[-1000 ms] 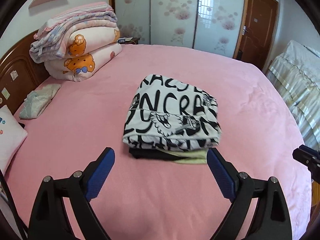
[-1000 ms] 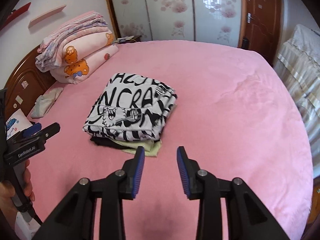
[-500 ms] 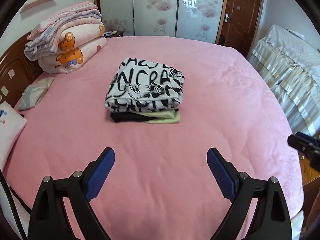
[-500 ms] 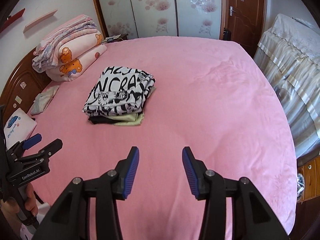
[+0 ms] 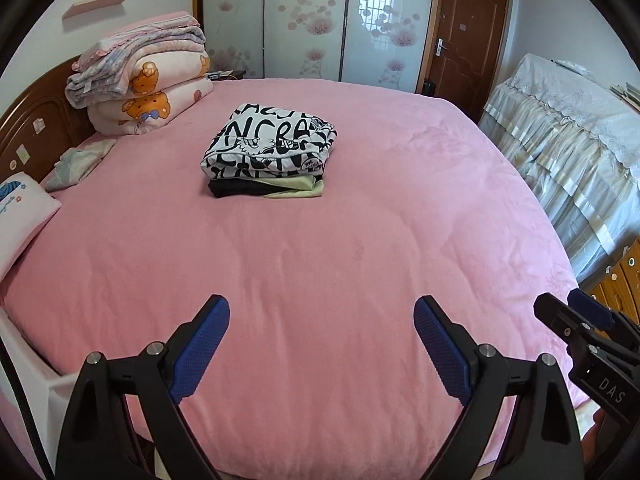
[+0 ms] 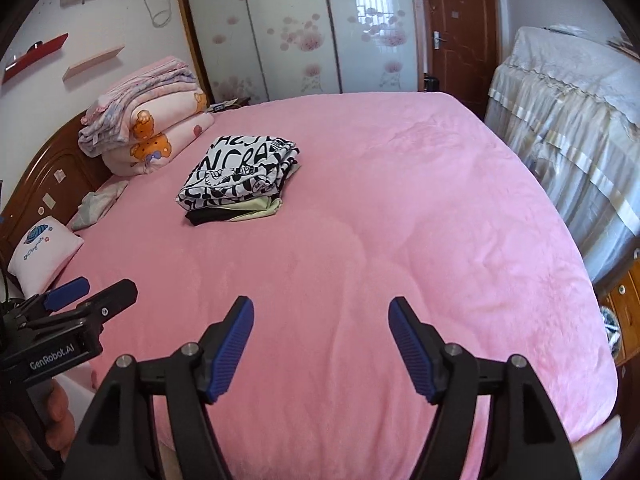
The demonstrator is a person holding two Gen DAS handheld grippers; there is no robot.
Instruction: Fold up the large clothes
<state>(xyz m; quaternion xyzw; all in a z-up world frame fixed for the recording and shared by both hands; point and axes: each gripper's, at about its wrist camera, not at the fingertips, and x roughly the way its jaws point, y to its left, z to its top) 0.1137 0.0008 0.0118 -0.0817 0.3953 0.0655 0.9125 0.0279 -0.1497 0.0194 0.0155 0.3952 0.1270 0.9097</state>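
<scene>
Clothes (image 5: 269, 151) sit folded in a neat stack, mid-bed toward the headboard side on the pink cover (image 5: 320, 264). Top piece is white with black lettering, squared off; under it a black layer and a pale yellow-green one, possibly two separate garments. Your left gripper (image 5: 321, 322) is spread wide, nothing between the pads. Your right gripper (image 6: 321, 320) has just been opening, also empty. Both are well short of the stack, near the bed's edge.

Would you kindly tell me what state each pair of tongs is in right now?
Left tongs: open, empty.
Right tongs: open, empty, just been opening.
</scene>
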